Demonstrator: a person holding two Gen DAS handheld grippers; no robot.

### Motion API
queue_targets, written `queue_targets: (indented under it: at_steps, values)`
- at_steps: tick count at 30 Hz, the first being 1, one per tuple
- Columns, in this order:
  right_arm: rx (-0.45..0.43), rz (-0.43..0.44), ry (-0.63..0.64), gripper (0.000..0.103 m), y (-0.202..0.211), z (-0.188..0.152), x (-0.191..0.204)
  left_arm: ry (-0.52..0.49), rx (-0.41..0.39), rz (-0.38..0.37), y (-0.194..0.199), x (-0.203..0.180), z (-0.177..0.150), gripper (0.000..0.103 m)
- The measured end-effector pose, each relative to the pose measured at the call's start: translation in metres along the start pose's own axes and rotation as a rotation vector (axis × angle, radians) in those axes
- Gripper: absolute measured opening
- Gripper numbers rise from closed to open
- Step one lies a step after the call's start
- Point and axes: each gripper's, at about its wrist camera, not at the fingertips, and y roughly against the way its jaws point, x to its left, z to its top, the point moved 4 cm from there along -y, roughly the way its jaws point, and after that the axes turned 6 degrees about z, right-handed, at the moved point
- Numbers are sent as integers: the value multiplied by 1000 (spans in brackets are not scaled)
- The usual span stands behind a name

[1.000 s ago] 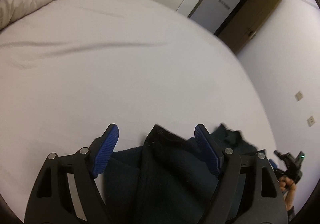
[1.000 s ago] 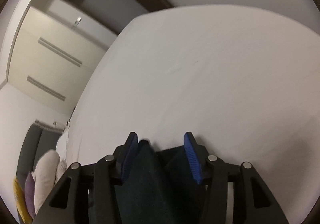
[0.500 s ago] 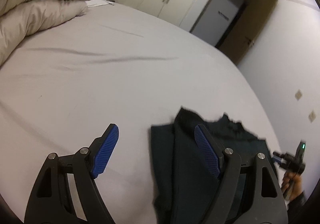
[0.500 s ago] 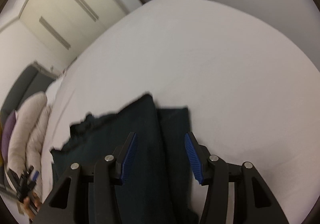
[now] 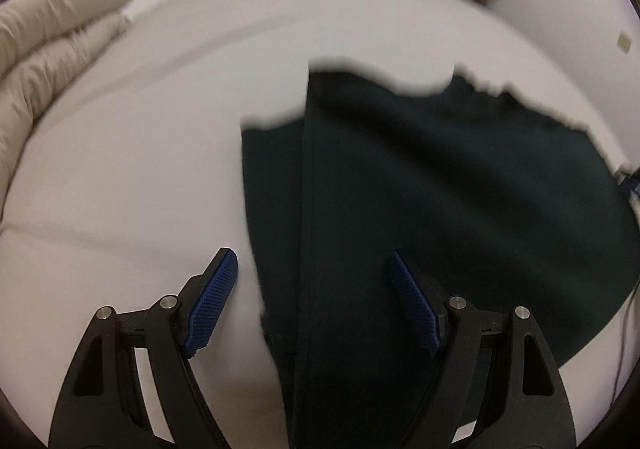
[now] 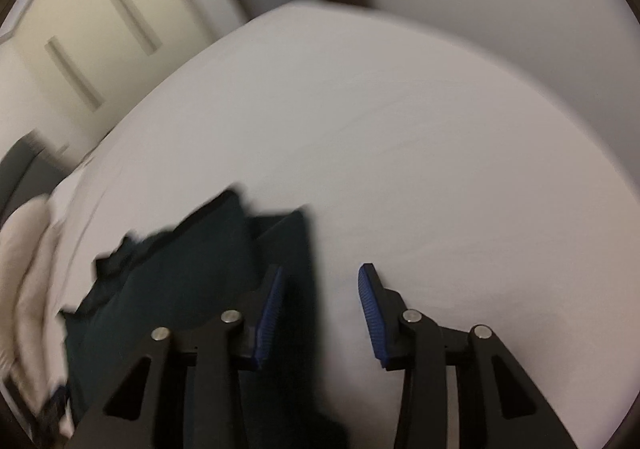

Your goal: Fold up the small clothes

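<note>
- garment (image 5: 440, 189): dark, soft cloth lying spread on the white bed sheet (image 5: 140, 189), with one strip already lapped lengthwise over the rest and a ragged-looking far edge.
- your left gripper (image 5: 312, 297) hangs over the near end of that lapped strip, fingers spread wide, nothing pinched; the cloth lies under the gap, not between the pads.
- your right gripper (image 6: 320, 305) sits at the garment's (image 6: 180, 269) side edge, jaws closing; the frame shows mostly bare sheet between them, with the dark edge just behind one blue pad, so no grip that you can count on.
- expect it to handle light and limp: it should drape, sag and slide on the smooth sheet rather than hold a crease.
- take hold at corners or hems, where the layers are thin enough to pinch, and catch both layers of the lapped strip together so it does not peel open.
- beige duvet (image 5: 52, 61) lies bunched well away at the head of the bed.
</note>
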Motion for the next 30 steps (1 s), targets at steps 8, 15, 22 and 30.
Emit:
queue_targets:
  at_steps: [8,15,22,30]
  values:
    - [-5,384,141,41,29,-34,95,-2,-15,29,-8,-2,-9,78]
    - [169,531,199,41,-9,-92,148,-11,-10,25,-5,0,-12,78]
    - [91,405,-59,0,-15,-65,47,-10,-8,17,-2,4,-19,79]
    - [-29,387,-197,8,32,-61,27,41,-11,-1,12,19,-43,78]
